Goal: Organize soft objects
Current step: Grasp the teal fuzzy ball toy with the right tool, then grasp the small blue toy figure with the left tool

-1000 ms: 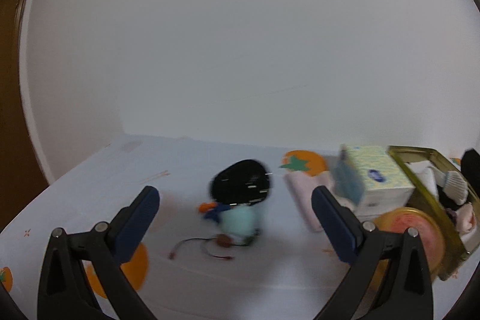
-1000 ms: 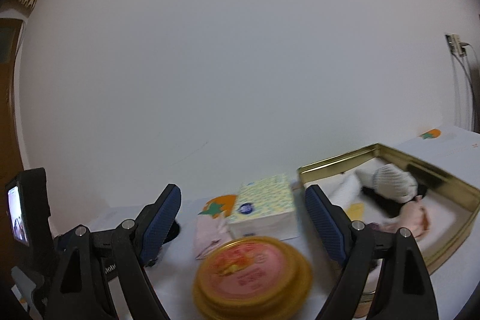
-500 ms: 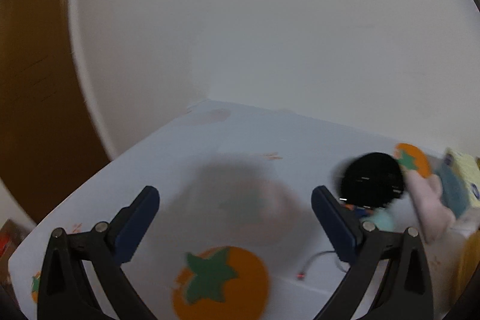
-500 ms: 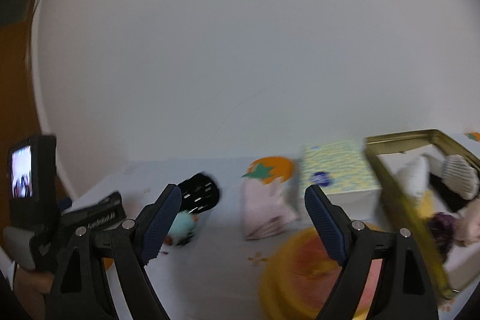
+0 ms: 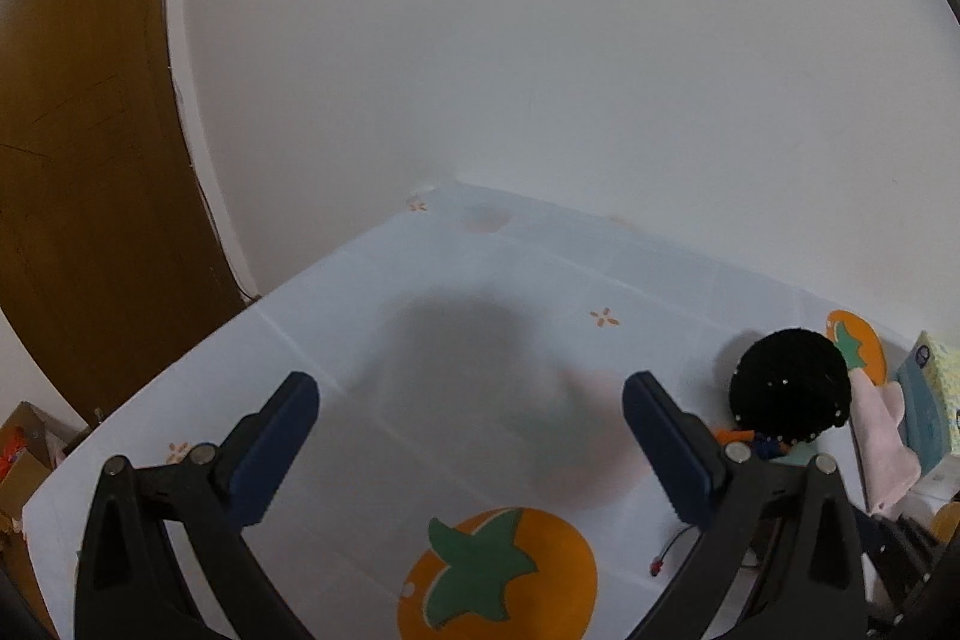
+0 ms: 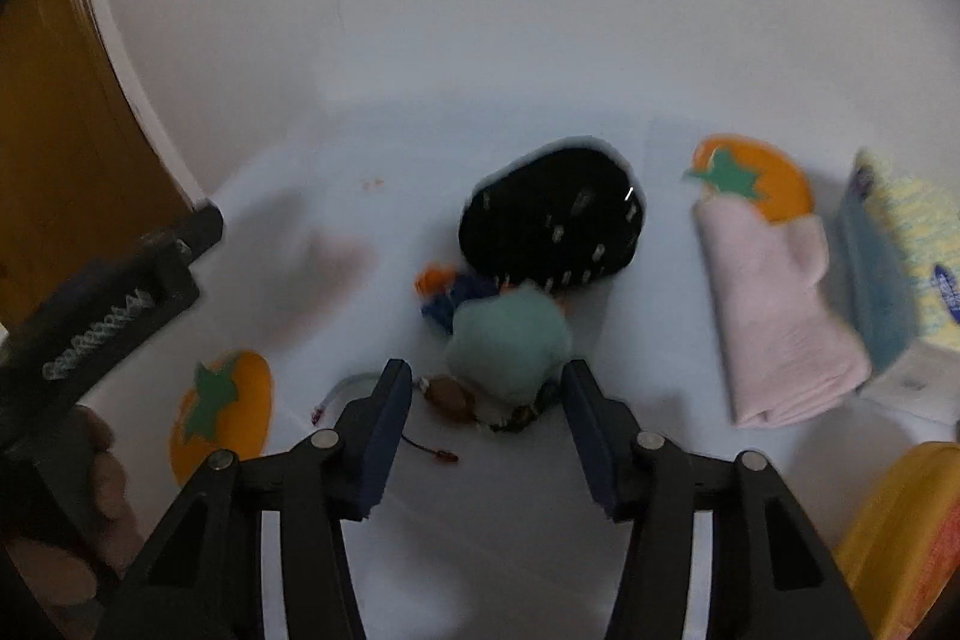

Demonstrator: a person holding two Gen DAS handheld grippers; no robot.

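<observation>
- Door [image 5: 78,148] of brown wood fills the far left edge in both of my views, beside the white wall.
- Left gripper [image 5: 471,436] of mine hangs over the white tablecloth [image 5: 420,340] with its blue pads spread wide, nothing between them; a printed orange fruit [image 5: 498,580] lies just below the gap.
- From my right wrist view the left gripper's dark body [image 6: 102,304] shows at the left edge, with my hand [image 6: 90,496] on it.
- Plush doll [image 6: 528,292] lies near the middle of the cloth: black bead-dotted head [image 6: 552,220] toward the wall, mint-green body [image 6: 510,340] toward me.
- Right gripper [image 6: 486,400] sits low at the doll's near end, pads open at a middling width on either side of the green body; blur hides whether they touch it.
- Thin dark cord [image 6: 432,451] lies on the cloth just under the left pad.
- Folded pink cloth [image 6: 780,316] lies to the doll's right, partly over another printed fruit [image 6: 756,178].
- Tissue box [image 6: 900,256], yellow and blue, stands just beside the pink cloth.
- Round yellow lid [image 6: 900,532] shows at the lower right edge.
</observation>
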